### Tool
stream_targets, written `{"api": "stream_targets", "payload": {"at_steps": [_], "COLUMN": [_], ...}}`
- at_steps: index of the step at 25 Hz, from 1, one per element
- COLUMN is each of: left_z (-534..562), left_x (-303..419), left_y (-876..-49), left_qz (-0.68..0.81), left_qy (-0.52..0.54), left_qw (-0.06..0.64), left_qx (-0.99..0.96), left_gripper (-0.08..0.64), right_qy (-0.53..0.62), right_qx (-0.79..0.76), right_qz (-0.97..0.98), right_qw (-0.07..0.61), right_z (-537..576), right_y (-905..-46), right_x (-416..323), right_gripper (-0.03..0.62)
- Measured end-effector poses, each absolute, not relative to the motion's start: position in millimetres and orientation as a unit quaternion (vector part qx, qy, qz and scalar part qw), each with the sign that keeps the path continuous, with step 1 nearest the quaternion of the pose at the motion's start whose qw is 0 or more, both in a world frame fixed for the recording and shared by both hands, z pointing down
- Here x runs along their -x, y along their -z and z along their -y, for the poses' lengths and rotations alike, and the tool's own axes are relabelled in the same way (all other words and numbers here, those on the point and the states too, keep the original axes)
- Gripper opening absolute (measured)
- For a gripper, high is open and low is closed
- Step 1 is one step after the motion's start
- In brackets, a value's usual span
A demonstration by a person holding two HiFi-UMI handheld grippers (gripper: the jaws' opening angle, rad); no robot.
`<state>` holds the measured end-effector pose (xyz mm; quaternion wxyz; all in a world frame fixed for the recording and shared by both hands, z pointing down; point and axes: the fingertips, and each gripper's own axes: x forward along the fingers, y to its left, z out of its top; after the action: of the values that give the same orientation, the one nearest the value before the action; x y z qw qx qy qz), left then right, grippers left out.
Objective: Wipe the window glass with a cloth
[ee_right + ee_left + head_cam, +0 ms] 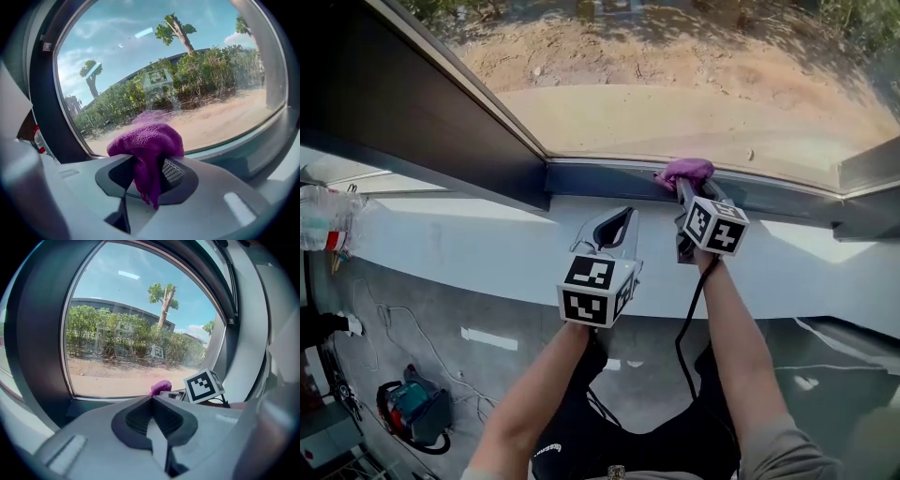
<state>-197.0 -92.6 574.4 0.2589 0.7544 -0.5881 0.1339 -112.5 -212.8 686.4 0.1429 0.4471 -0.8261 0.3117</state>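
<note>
Cloth (146, 140) was clamped in our right tongs (149, 174), left tongs (152, 420) closed on nothing; we figured scrubbing hard on the window glass (675, 94) could drag it loose.

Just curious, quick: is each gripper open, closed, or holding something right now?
Left gripper: shut, nothing between its jaws.
Right gripper: shut on the purple cloth.

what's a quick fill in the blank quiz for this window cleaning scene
The right gripper is shut on a ____ cloth.
The left gripper has its jaws together and holds ____.
The cloth is by the ____ edge of the window glass.
Missing words: purple; nothing; bottom.
</note>
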Motion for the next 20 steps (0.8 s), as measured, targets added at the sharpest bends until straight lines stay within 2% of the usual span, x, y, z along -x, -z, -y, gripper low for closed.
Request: {"api": "stream_targets", "payload": {"at_steps": [7, 20], "left_z": [94, 89], "left_x": [204, 214], "left_y": [-576, -544], "left_qz": [0.589, 0.583], "left_qy": [-0.134, -0.121], "left_qw": [0.26, 0.249], "left_qx": [-0.754, -0.764], "left_gripper": [0.0, 0.0], "right_qy": [-0.341, -0.335], "right_qx": [-0.452, -0.424], "right_qz": [0.809, 0.821], "right_qw": [0.159, 0.182], "right_z": [212, 200], "right_y": [-703, -684], "right_x": [119, 155], "right_gripper": [0.155, 0.152]}}
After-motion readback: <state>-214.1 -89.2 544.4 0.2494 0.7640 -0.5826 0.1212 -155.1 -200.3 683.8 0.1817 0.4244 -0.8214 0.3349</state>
